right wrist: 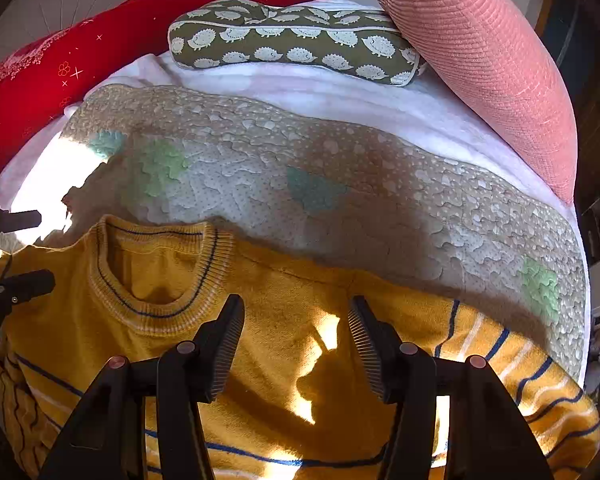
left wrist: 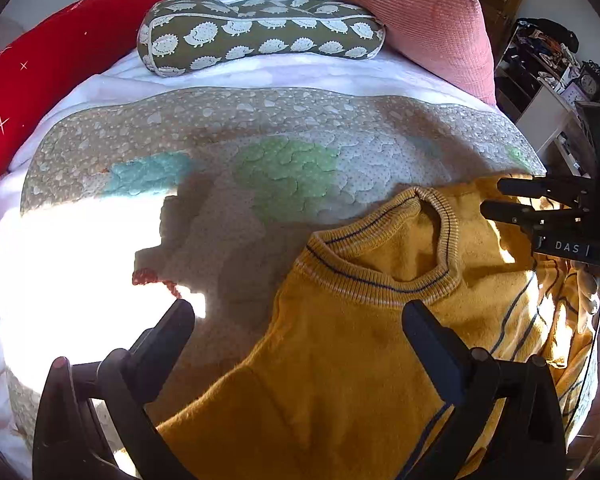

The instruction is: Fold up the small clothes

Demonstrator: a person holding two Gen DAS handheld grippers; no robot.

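Yellow sweater (right wrist: 284, 364) spread flat on quilt (right wrist: 340, 184), collar toward pillows. Left gripper (left wrist: 298, 322) and right gripper (right wrist: 296, 322): jaws spread, holding nothing. Best pinching each shoulder seam squarely, lifting evenly, avoiding collar bunching.

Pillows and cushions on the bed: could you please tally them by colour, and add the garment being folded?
Red cushion: 1
Pink cushion: 1
Green hedgehog-print pillow: 1
Yellow sweater: 1
Total: 4
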